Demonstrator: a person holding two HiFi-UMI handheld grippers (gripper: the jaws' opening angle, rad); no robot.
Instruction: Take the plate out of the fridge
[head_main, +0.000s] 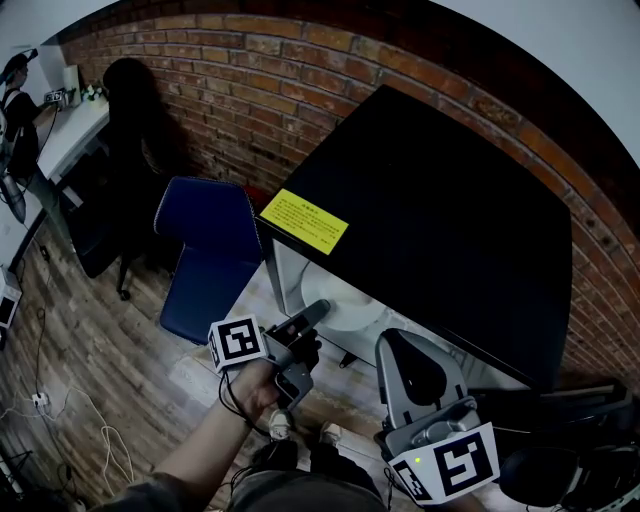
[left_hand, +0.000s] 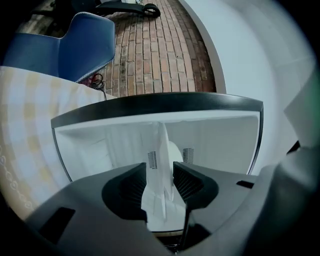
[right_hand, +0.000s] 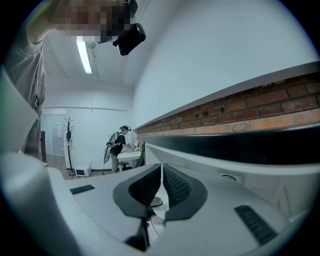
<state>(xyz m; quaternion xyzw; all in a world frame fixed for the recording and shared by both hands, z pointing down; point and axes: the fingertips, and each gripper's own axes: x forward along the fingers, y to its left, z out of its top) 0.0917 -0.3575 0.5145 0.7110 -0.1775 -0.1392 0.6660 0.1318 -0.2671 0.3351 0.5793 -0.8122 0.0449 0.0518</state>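
A white plate (head_main: 352, 306) stands on edge in the mouth of the open black fridge (head_main: 440, 230), against its white inside (left_hand: 100, 145). My left gripper (head_main: 312, 316) is shut on the plate's near rim. In the left gripper view the plate (left_hand: 161, 165) runs edge-on between the two dark fingers (left_hand: 187, 182). My right gripper (head_main: 405, 350) hovers just right of the plate at the fridge opening. In the right gripper view its jaws (right_hand: 161, 172) are shut together with nothing in them.
A yellow label (head_main: 304, 221) lies on the fridge top. A blue chair (head_main: 205, 255) stands just left of the fridge and a brick wall (head_main: 250, 100) runs behind. A person (head_main: 15, 110) stands at a desk far left. Cables (head_main: 60, 410) lie on the wooden floor.
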